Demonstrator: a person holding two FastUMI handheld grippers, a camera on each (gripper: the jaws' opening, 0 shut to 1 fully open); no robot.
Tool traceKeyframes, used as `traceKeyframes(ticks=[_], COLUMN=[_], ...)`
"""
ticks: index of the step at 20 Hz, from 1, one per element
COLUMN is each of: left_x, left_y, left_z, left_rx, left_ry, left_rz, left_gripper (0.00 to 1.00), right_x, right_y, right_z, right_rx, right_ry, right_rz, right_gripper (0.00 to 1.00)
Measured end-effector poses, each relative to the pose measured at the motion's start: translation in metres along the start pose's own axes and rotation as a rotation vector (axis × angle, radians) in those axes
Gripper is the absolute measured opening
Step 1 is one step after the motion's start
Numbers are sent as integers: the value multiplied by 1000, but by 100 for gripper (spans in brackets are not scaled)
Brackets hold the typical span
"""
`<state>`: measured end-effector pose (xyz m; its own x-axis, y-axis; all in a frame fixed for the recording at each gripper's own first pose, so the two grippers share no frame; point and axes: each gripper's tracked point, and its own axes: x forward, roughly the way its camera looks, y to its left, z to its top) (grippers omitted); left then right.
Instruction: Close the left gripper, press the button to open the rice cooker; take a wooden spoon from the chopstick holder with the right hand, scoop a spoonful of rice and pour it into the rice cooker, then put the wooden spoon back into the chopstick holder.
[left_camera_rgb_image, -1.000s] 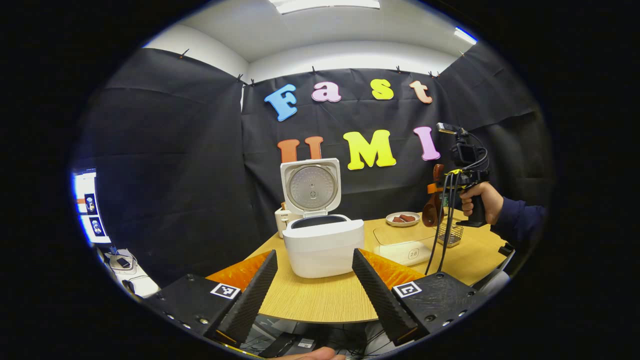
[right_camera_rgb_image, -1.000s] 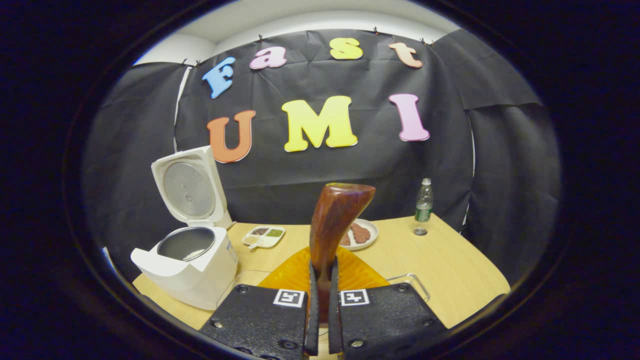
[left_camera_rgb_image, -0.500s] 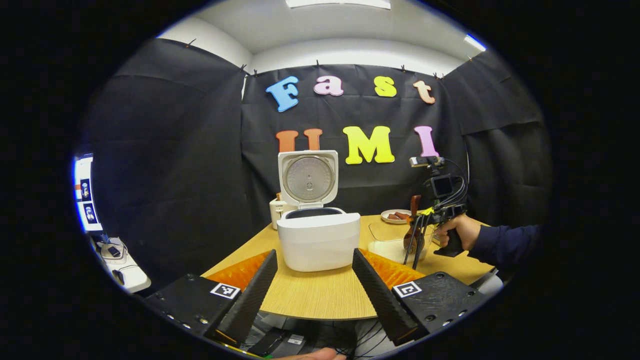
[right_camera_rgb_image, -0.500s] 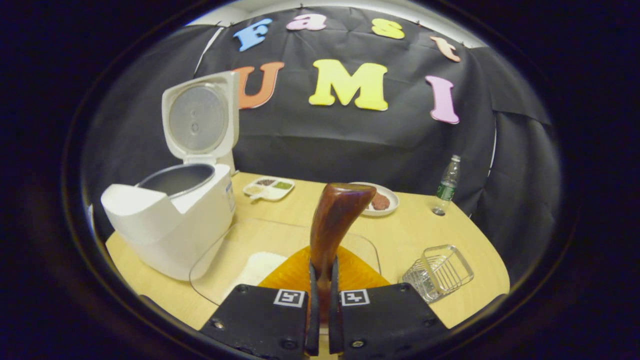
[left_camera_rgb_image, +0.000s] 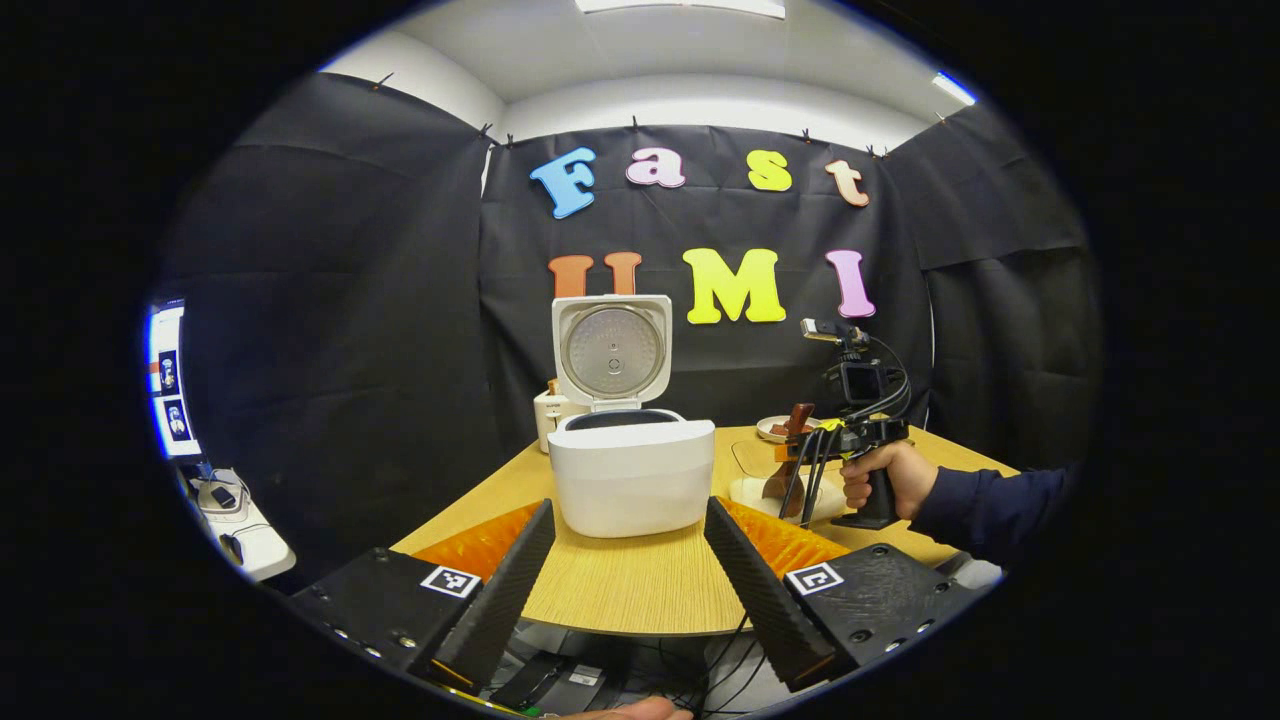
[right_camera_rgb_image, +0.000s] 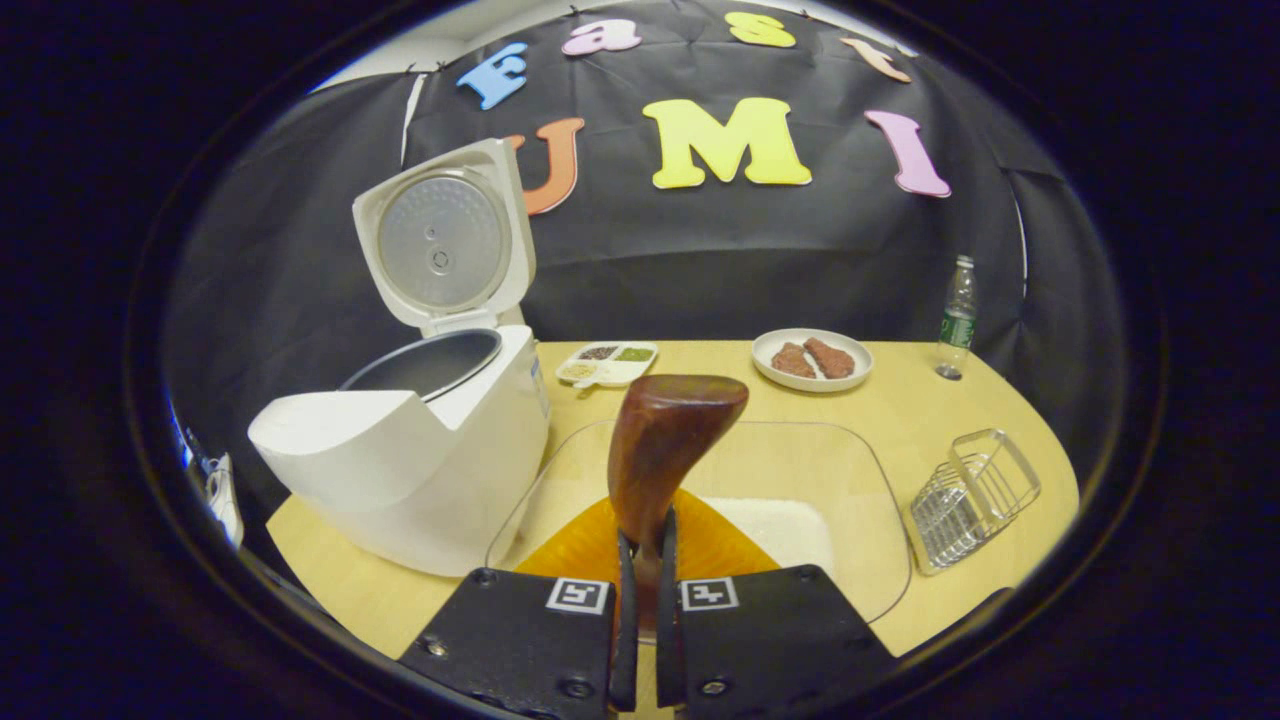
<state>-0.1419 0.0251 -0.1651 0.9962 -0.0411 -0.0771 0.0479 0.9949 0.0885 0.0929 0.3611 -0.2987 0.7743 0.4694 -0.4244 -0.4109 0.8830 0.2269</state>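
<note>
- Spreading under everything, your desk (right_camera_rgb_image: 900, 420) carries the things; its round front edge lies just beyond your left hand-held gripper (left_camera_rgb_image: 628, 575) in the left gripper view.
- Your rice cooker (right_camera_rgb_image: 420, 470) stands on the desk's left part with its lid (right_camera_rgb_image: 440, 235) swung upright, so the inner pot (right_camera_rgb_image: 425, 362) lies open to view.
- Just right of the cooker sits a clear glass tray (right_camera_rgb_image: 800, 480) with a patch of white rice (right_camera_rgb_image: 780, 525) in it.
- Your left hand-held gripper hangs wide open and empty, short of the desk's front edge, aimed at the cooker.
- Your right hand-held gripper (right_camera_rgb_image: 640, 620) is clamped narrow on the handle of the wooden spoon (right_camera_rgb_image: 665, 440), whose bowl stands up above the tray.
- Near the desk's right edge the wire chopstick holder (right_camera_rgb_image: 975, 495) lies tilted.
- At the back you have a plate (right_camera_rgb_image: 812, 360) of brown pieces, a small divided dish (right_camera_rgb_image: 608, 362), and a bottle (right_camera_rgb_image: 957, 318) far right.
</note>
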Motion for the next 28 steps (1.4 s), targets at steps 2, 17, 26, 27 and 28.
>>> traceKeyframes(ticks=[2, 17, 26, 27, 28], left_x=[-1, -3, -2, -2, -3], left_y=[0, 7, 8, 7, 6], left_z=[0, -7, -9, -9, -10], left_rx=[2, -31, -38, -37, -36], left_ry=[-2, 16, 19, 15, 15], left_rz=[-1, 11, 9, 6, 3], left_gripper=[95, 95, 95, 95, 95], right_x=[4, -12, -25, -29, -35], right_y=[6, -41, -75, -76, -76], right_z=[0, 25, 50, 58, 67], right_rx=[85, 675, 1027, 1070, 1124], right_ry=[-5, -33, -107, -124, -144], right_rz=[78, 227, 337, 368, 408], right_gripper=[13, 12, 12, 12, 12])
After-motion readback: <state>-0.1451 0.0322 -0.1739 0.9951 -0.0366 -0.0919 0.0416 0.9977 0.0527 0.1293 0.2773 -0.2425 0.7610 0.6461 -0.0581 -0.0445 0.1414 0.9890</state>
